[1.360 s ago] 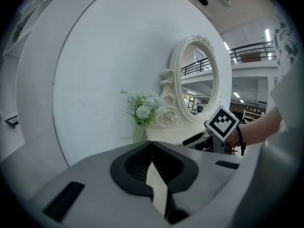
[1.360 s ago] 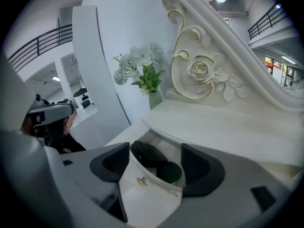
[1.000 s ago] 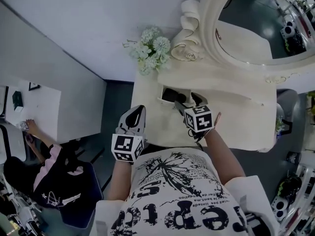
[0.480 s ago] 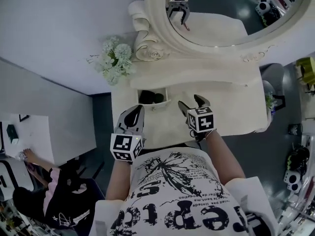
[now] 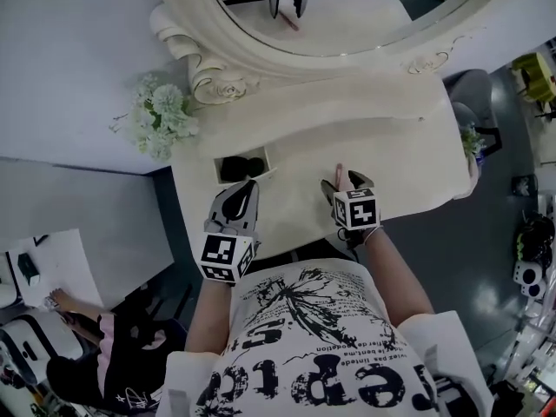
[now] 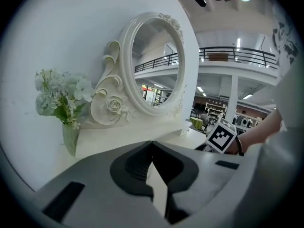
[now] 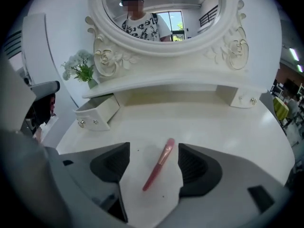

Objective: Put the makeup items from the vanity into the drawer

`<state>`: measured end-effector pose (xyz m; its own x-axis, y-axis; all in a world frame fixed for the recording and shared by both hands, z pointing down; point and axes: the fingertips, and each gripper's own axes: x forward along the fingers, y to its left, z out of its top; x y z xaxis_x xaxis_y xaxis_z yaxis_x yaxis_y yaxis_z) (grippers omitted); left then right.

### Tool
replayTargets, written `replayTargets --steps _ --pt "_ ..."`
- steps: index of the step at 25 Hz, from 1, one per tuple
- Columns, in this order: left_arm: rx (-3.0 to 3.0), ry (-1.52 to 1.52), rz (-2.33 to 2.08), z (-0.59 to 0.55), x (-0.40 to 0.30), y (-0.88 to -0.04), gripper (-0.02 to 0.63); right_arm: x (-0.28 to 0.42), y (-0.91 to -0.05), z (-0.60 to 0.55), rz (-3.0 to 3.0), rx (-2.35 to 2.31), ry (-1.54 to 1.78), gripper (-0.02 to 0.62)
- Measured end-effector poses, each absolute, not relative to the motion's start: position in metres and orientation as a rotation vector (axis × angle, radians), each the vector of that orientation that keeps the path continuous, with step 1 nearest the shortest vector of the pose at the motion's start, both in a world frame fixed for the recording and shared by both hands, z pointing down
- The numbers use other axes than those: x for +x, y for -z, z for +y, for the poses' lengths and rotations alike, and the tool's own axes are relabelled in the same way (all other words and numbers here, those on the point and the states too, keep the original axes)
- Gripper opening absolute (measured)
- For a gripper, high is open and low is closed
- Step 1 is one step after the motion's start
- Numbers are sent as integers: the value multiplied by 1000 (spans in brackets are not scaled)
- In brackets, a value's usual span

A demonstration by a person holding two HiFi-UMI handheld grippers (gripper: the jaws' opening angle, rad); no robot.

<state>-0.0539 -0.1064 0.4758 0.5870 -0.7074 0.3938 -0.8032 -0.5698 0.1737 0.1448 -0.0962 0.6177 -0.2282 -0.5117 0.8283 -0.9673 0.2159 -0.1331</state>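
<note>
Right gripper (image 7: 153, 151) has shifted away from open drawer (image 7: 97, 112); jaws apart, astride pink makeup brush (image 7: 159, 164) mid-vanity. Pickup likely next. Left gripper (image 6: 152, 144) closed, empty.

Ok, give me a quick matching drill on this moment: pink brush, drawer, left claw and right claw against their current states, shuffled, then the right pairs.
Things:
1. pink brush
2. drawer
3. left claw
4. right claw

States:
A. shut, nothing in it
B. open, gripping nothing
C. pulled out
D. lying loose on the vanity top

Pairs: 1-D, 2-C, 3-A, 4-B. The brush lies between the right claw's open jaws, touching neither.
</note>
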Motion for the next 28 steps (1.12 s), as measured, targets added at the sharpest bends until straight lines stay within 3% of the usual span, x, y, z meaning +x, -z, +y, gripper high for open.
replayTargets --steps 6,8,10,12,14,28 --pt "2461 -437 -1216 -104 -51 -489 19 150 -647 -87 -1762 1367 -919 320" --pt "2452 -449 -1211 -101 -52 -494 19 154 -649 -87 -1733 1382 -872 229" --pt "2444 -455 -1213 -99 -53 -497 20 153 -650 -87 -1721 1371 -862 211" --pt "2437 -456 -1220 -98 -55 -497 20 151 -650 -86 -1707 1355 -873 105" --pt "2436 -450 -1228 -98 -57 -495 20 149 -650 -85 -1689 1339 -863 58" --pt "2413 -363 -1387 -101 -92 -467 19 91 -583 -133 -1950 1251 -722 57"
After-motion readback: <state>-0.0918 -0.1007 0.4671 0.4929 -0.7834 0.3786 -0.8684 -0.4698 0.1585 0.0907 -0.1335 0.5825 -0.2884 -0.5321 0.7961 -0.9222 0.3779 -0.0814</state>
